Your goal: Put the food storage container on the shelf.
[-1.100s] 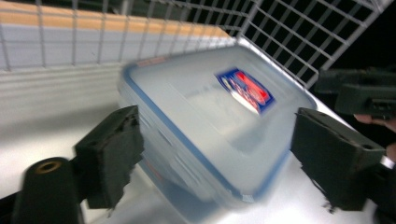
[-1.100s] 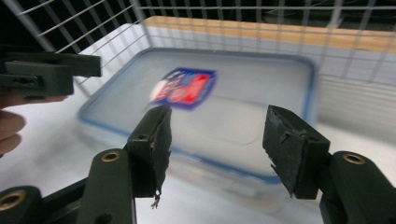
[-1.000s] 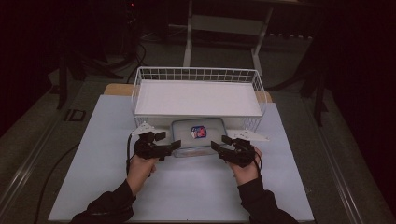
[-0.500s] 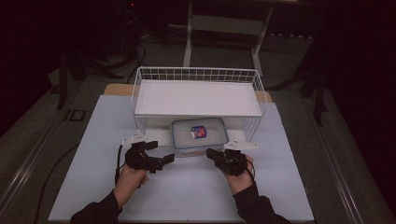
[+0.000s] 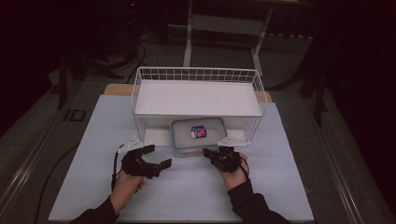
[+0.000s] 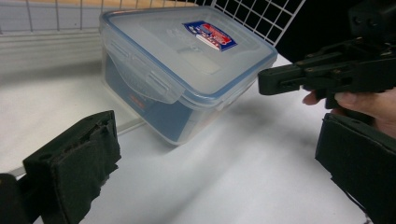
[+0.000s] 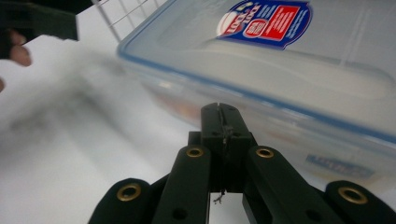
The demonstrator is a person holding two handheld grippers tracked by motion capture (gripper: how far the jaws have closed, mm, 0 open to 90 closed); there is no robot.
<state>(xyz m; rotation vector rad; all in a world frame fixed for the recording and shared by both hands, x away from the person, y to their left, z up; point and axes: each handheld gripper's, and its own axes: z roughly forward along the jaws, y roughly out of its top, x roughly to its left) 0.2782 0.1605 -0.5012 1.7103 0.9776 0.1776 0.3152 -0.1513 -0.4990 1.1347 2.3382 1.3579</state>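
Note:
A clear plastic container [image 5: 198, 134] with a blue-rimmed lid and a red and blue label stands on the table, half under the white wire basket [image 5: 196, 70]. My left gripper [image 5: 159, 155] is to its front left, apart from it, and its jaws have just opened wide with nothing between them. In the left gripper view the container [image 6: 187, 60] lies ahead of the open left gripper [image 6: 215, 163]. My right gripper [image 5: 208, 152] is shut and empty, close to the container's front right corner. In the right gripper view the right gripper [image 7: 219, 112] points at the container [image 7: 289, 70] wall.
The raised wire basket holds a white board and spans the back of the pale mat [image 5: 187, 196]. Its wire legs [image 5: 140, 128] flank the container. Bare mat lies between and in front of my hands. A dark floor and a metal frame [image 5: 224, 23] lie beyond.
Both hands have drawn back from the container's sides toward the table's near edge. The right jaws have closed, and the left jaws stand wider apart.

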